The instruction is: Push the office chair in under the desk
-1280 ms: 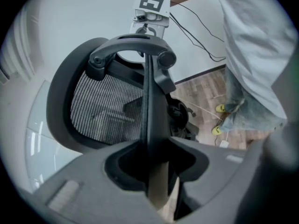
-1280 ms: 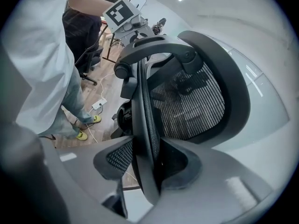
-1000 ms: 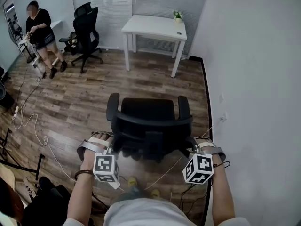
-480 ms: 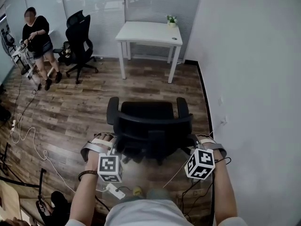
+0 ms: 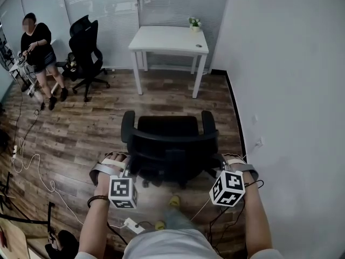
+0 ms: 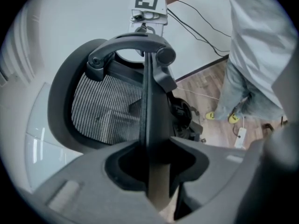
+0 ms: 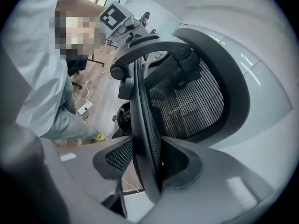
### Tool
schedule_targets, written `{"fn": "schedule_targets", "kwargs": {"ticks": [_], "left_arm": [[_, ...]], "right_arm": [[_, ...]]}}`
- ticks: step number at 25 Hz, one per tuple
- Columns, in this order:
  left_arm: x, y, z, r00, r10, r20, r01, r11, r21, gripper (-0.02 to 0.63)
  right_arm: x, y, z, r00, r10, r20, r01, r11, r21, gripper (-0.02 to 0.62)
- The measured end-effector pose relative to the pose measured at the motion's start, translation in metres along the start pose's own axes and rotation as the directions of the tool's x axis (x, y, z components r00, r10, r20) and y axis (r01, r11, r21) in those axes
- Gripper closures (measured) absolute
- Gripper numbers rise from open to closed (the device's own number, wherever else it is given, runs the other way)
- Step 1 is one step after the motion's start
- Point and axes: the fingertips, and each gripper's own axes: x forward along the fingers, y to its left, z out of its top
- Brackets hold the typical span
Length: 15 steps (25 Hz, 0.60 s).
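Note:
The black mesh-backed office chair (image 5: 170,139) stands on the wood floor, its back towards me, facing the white desk (image 5: 168,38) against the far blinds. A stretch of floor lies between chair and desk. My left gripper (image 5: 129,167) is shut on the left edge of the backrest. In the left gripper view the backrest rim (image 6: 150,101) runs straight between the jaws of that gripper (image 6: 156,169). My right gripper (image 5: 218,165) is shut on the right edge. In the right gripper view the rim (image 7: 140,120) is pinched between that gripper's (image 7: 154,169) jaws.
A white wall (image 5: 291,90) runs close along the chair's right. A second black chair (image 5: 83,47) and a person (image 5: 35,50) are at the far left. Cables (image 5: 27,161) and a power strip (image 5: 132,225) lie on the floor near my feet. A small plant (image 5: 194,22) stands on the desk.
The desk has drawn nearer in the head view as the chair and I have moved forwards toward it. Both grippers keep their hold on the backrest.

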Motion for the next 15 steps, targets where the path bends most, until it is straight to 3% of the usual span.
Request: {"fn": "schedule_targets", "kwargs": {"ticks": [15], "left_arm": [[0.09,0.115,-0.051,0.999,0.016,-0.029,-0.016,1.0,-0.016,0.466]], "right_arm": [[0.079,-0.126,0.015,1.0,0.003,0.016,-0.003,1.0,-0.019,0.422]]}}
